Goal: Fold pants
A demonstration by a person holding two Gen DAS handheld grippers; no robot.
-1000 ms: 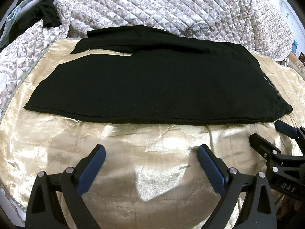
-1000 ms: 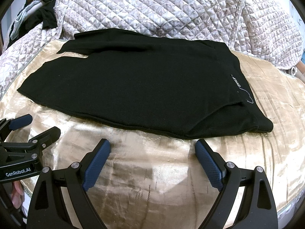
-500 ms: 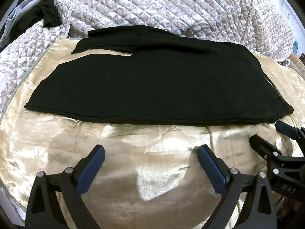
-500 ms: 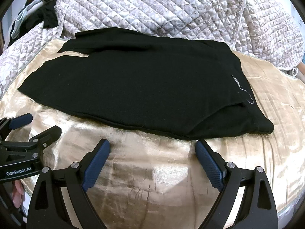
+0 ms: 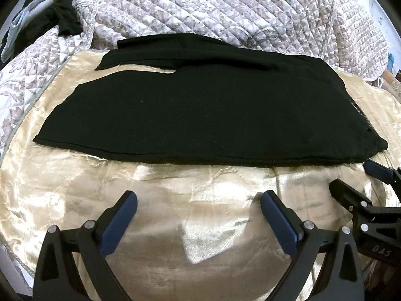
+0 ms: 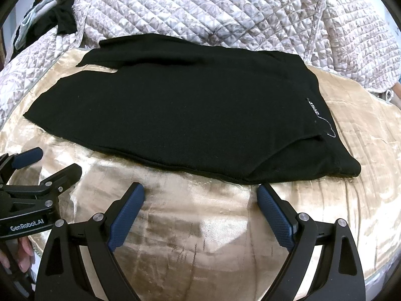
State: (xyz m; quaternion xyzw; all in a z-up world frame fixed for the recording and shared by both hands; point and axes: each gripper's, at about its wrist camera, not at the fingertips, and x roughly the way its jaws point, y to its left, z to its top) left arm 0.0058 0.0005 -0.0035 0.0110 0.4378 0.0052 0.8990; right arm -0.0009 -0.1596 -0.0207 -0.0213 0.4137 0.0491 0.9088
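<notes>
I see the black knit pants [image 5: 200,115] lying flat across the shiny gold satin bedspread [image 5: 175,195], long axis left to right, waistband right, leg hems left. My left gripper [image 5: 199,200] and right gripper [image 6: 200,193] hover spread and empty near its front edge.

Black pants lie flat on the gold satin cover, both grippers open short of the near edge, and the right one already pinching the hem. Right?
Not quite. The right gripper pinches nothing: in the right wrist view its jaws stand wide apart over the gold satin cover, short of the black pants. The left gripper is open too.
</notes>
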